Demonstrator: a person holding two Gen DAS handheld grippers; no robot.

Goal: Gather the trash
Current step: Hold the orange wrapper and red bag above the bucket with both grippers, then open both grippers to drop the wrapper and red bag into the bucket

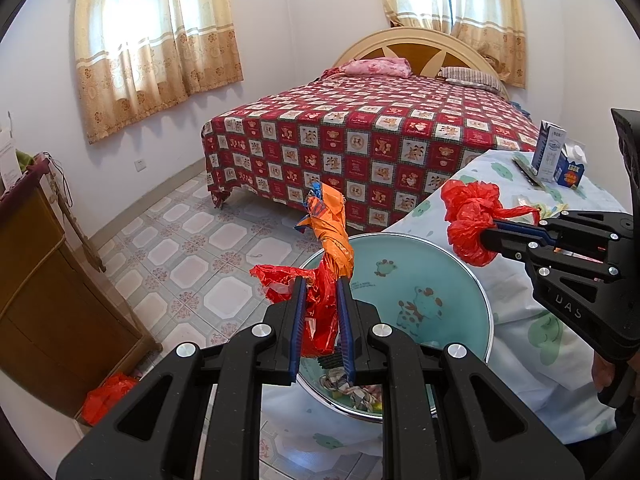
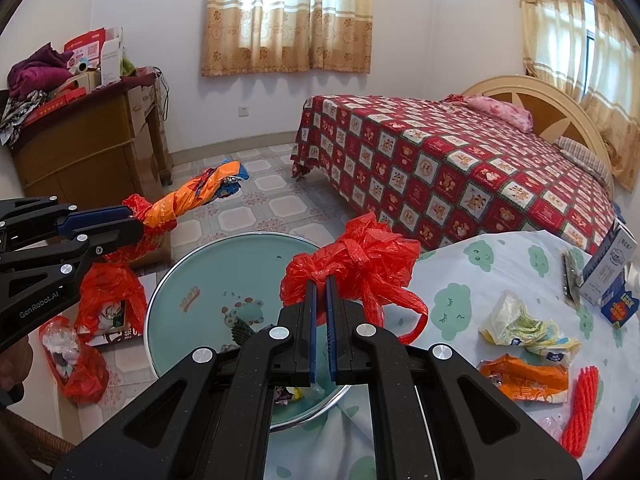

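My left gripper (image 1: pixel 321 285) is shut on a twisted orange and red snack wrapper (image 1: pixel 330 232) that sticks up above a teal cartoon basin (image 1: pixel 424 276). From the right wrist view, the left gripper (image 2: pixel 134 222) and its wrapper (image 2: pixel 188 196) hang left of the basin (image 2: pixel 200 272). My right gripper (image 2: pixel 321 282) is shut on a crumpled red plastic bag (image 2: pixel 356 264) over the basin's right rim; the right gripper (image 1: pixel 486 236) and bag (image 1: pixel 468 216) also show from the left. Scraps of trash lie in the basin's bottom.
A table with a cloud-print cloth (image 2: pixel 500 264) holds a crumpled clear wrapper (image 2: pixel 520 324), an orange wrapper (image 2: pixel 524 380), a red foam net (image 2: pixel 580 412) and cartons (image 2: pixel 608 272). Red bags (image 2: pixel 76 360) lie on the tiled floor by a wooden cabinet (image 2: pixel 80 148). A bed (image 2: pixel 460 168) stands behind.
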